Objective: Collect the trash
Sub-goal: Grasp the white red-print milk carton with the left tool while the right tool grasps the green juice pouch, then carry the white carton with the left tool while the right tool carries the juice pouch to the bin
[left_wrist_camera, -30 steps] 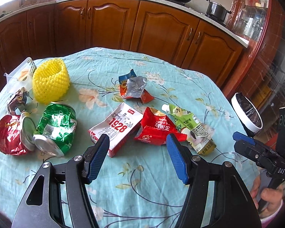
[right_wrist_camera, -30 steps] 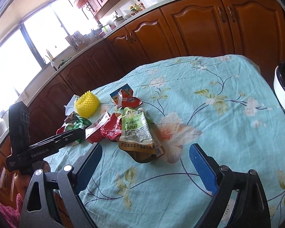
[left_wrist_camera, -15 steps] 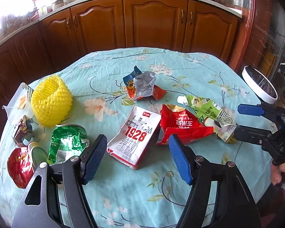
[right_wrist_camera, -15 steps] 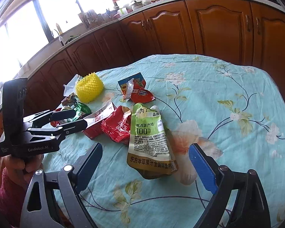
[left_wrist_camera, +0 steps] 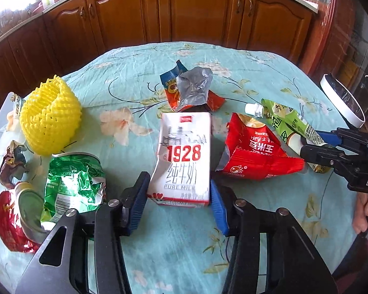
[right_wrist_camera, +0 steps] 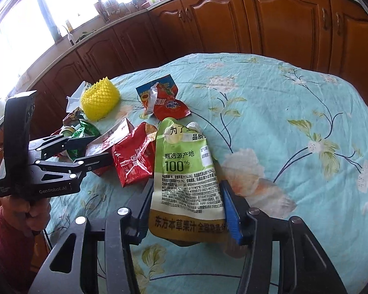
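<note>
Trash lies on the floral-cloth table (left_wrist_camera: 125, 93). My left gripper (left_wrist_camera: 177, 197) is shut on the near end of a white "1928" milk carton (left_wrist_camera: 184, 156), its blue pads against both sides. My right gripper (right_wrist_camera: 187, 208) is shut on a green juice pouch (right_wrist_camera: 184, 169) that lies flat on the cloth; the pouch also shows in the left wrist view (left_wrist_camera: 289, 122). A red snack bag (left_wrist_camera: 252, 152) lies between carton and pouch. A foil-lined red and blue wrapper (left_wrist_camera: 191, 90) lies behind the carton.
A yellow foam net (left_wrist_camera: 50, 120), a crushed green can (left_wrist_camera: 73, 186), a red can (left_wrist_camera: 5, 220) and a crumpled wrapper (left_wrist_camera: 12, 164) lie at the left. A white-rimmed bin (left_wrist_camera: 343, 103) stands off the table's right edge. Wooden cabinets (left_wrist_camera: 196, 9) run behind.
Both grippers have moved forward and closed: the left onto the milk carton, the right onto the green juice pouch. Both were open and short of these items before.
</note>
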A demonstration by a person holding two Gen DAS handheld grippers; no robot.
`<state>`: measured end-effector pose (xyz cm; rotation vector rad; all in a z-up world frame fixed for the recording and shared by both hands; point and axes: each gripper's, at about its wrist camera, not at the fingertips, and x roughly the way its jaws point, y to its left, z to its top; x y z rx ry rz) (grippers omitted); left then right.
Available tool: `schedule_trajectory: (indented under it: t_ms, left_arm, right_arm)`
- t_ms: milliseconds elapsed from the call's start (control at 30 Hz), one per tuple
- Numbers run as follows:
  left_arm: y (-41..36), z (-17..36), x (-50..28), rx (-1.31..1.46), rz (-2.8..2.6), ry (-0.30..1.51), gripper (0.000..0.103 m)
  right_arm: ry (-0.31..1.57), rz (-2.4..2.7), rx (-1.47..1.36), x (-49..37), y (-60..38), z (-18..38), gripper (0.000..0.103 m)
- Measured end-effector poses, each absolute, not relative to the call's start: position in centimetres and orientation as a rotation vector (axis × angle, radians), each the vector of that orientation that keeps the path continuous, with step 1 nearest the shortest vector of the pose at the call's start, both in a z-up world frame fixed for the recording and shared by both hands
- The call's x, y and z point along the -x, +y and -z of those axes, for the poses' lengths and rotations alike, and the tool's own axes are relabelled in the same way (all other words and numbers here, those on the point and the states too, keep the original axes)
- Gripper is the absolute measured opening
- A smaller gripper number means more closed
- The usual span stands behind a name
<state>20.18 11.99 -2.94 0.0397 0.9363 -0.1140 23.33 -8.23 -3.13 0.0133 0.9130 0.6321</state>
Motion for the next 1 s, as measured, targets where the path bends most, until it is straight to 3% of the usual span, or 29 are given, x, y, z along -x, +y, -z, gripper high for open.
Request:
schedule_trajectory:
  t_ms: [133, 167, 200, 567, 1000]
  left_arm:
    - [11.8, 2.1, -19.1, -0.032, 0.108, 0.894, 0.046]
    - [11.8, 1.7, -18.8, -0.026, 0.111, 0.885, 0.046]
    - [11.7, 1.3, -18.5, -0.020, 0.117, 0.875, 0.046]
    - [6.8, -2.4, -17.4, 0.006, 0.235, 0.805, 0.046]
    - [-1.5, -1.8, -18.5, 0.018, 0.373, 0.834, 0.046]
  right_arm:
    - [0.877, -0.616, -0.038, -22.7, -9.2, 2.3, 0.049]
    - [0.870, -0.609, -0.045, -22.5, -9.5, 2.1, 0.035]
    - [0.863, -0.606, -0.059, -22.4, -9.9, 1.8, 0.034]
    - [0.795, -0.541, -0.115, -20.7, -14.0, -0.2, 0.034]
    - [0.743, -0.406, -0.211, -18.8, -21.8, -1.4, 0.034]
